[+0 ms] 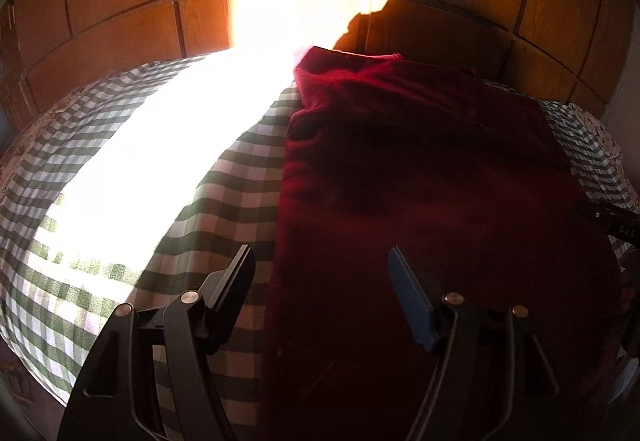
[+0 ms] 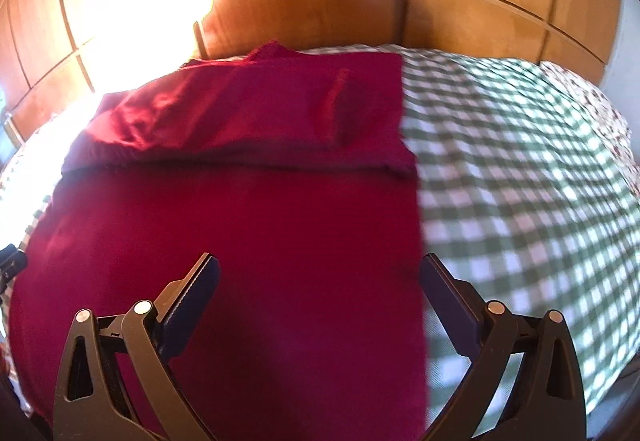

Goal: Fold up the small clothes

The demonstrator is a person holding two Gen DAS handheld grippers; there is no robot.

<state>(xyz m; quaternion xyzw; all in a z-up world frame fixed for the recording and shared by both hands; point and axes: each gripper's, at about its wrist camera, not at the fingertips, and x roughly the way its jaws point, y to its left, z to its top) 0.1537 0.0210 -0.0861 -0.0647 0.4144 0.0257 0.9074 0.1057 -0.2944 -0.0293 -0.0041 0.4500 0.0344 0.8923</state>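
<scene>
The red garment (image 2: pixel 240 225) lies flat on the checked bed (image 2: pixel 520 169) — its edges run between both wide-open, empty jaws, stretching toward twelve o'clock.

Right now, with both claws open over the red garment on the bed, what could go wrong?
1. The left claw straddles the red garment's edge; closing may also pinch the checked bedcover.
2. The far end is bunched; folding may lock wrinkles in.
3. Sun glare washes out the bedcover beside that edge.
</scene>
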